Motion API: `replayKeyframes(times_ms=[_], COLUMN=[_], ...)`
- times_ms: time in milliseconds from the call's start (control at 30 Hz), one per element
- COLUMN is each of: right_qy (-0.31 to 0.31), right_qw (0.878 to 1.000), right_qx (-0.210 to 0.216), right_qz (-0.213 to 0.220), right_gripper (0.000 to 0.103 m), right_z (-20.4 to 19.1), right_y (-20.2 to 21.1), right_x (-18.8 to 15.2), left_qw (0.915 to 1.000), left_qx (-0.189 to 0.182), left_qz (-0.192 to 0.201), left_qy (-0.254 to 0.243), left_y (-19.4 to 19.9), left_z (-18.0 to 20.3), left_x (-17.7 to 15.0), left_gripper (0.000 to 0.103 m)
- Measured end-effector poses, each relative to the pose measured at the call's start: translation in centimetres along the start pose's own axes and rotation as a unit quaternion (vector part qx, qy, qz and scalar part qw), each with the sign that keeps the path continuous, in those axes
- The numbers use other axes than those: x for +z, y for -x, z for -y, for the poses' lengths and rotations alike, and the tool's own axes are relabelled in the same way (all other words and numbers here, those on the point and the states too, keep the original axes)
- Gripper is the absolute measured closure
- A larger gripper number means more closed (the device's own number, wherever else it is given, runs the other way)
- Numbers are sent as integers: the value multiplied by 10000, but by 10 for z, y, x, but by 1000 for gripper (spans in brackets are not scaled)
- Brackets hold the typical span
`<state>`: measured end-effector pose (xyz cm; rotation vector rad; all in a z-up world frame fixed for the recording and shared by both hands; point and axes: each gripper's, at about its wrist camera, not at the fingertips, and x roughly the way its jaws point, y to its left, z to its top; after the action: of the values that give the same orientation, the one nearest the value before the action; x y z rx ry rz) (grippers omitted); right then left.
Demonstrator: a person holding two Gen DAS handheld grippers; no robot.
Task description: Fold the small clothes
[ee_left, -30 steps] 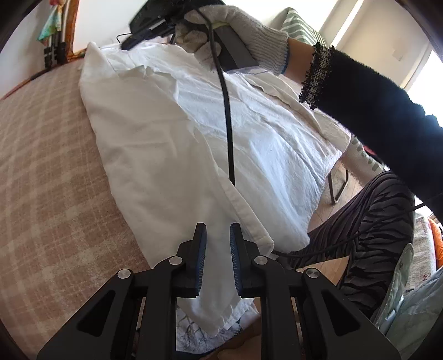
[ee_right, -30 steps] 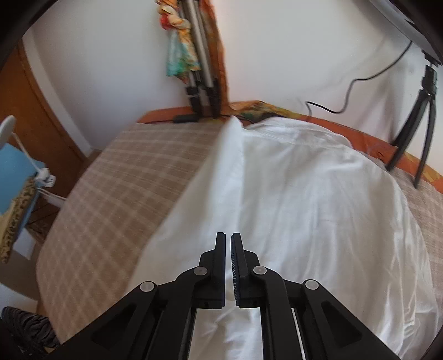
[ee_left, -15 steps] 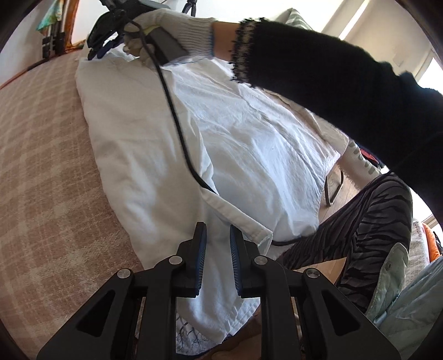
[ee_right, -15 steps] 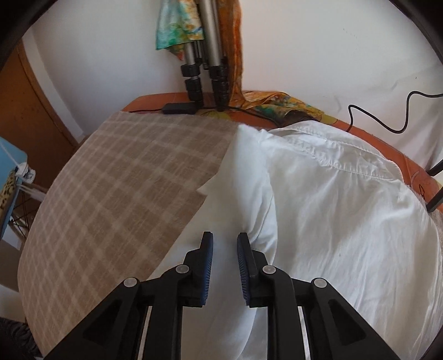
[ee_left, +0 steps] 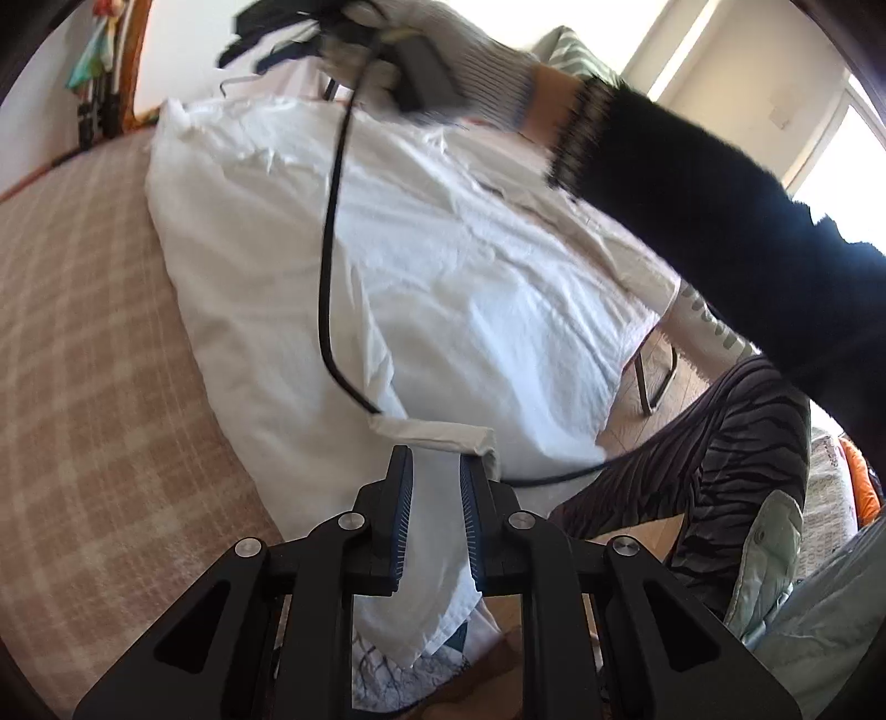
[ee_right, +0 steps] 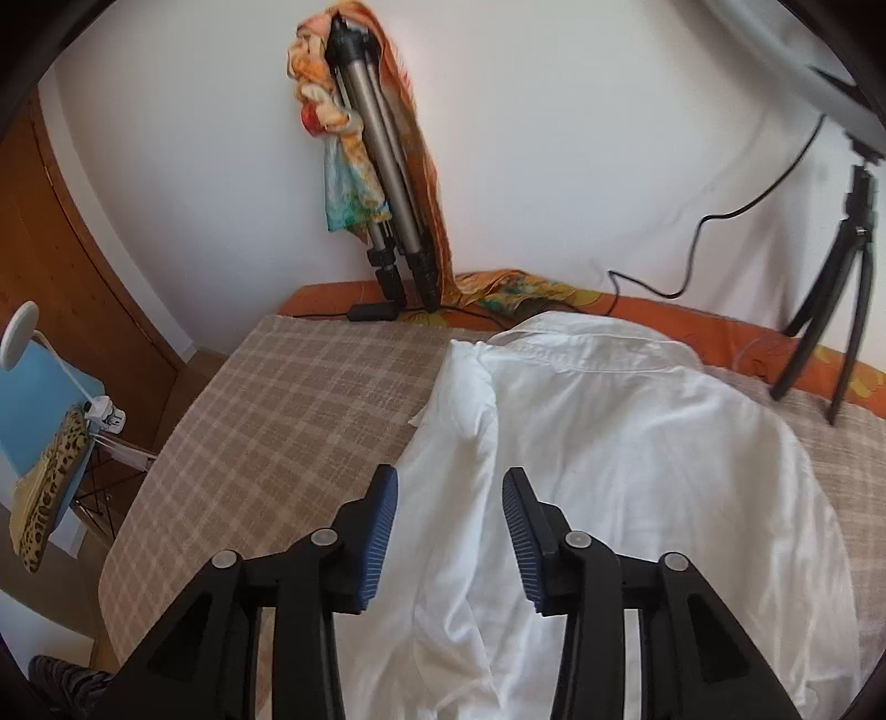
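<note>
A white shirt (ee_left: 443, 266) lies spread on a beige plaid surface (ee_left: 83, 332); in the right wrist view the white shirt (ee_right: 609, 443) has its collar at the far end. My left gripper (ee_left: 433, 465) is open, its fingers either side of the shirt's cuff (ee_left: 437, 429) near the front edge. My right gripper (ee_right: 449, 476) is open and empty, lifted above the folded left side of the shirt. In the left wrist view the right gripper (ee_left: 288, 27) is held by a gloved hand (ee_left: 443, 61) over the collar end, blurred.
A black cable (ee_left: 326, 260) hangs from the right gripper across the shirt. Two tripods (ee_right: 387, 194) (ee_right: 830, 288) stand at the wall behind an orange cloth (ee_right: 554, 293). A blue chair (ee_right: 44, 432) is at the left. The person's striped legs (ee_left: 720, 443) are at the right.
My right gripper has opened wide, let go of the shirt's side and lifted away from it. My left gripper has stayed open around the cuff and moved little.
</note>
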<state>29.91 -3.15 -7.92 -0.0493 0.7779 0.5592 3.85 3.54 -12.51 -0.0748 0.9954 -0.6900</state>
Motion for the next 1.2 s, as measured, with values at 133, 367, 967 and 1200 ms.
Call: replayKeyframes(times_ms=[133,367,967,1200], right_qy=[-146,-463,-2793,-3805], right_qw=[9983,9911,9285,9067], right_qx=[-314,-905,-2405,-1808], right_qz=[469,864,445,212], right_gripper=[52,41,38,38], right_z=[18,55,233,261], right_y=[74,180,290,295], right_x=[-31,-100,-295,-363], left_qw=[9993,9976,9979,9988], left_qx=[17,223,238,266], left_qz=[352,637,561,385], left_qy=[-89,-171,-221,-155], left_y=[16,24,-10,-26], left_z=[7,18,24,21], left_x=[13,42,77,80], left_gripper=[87,87,79,79])
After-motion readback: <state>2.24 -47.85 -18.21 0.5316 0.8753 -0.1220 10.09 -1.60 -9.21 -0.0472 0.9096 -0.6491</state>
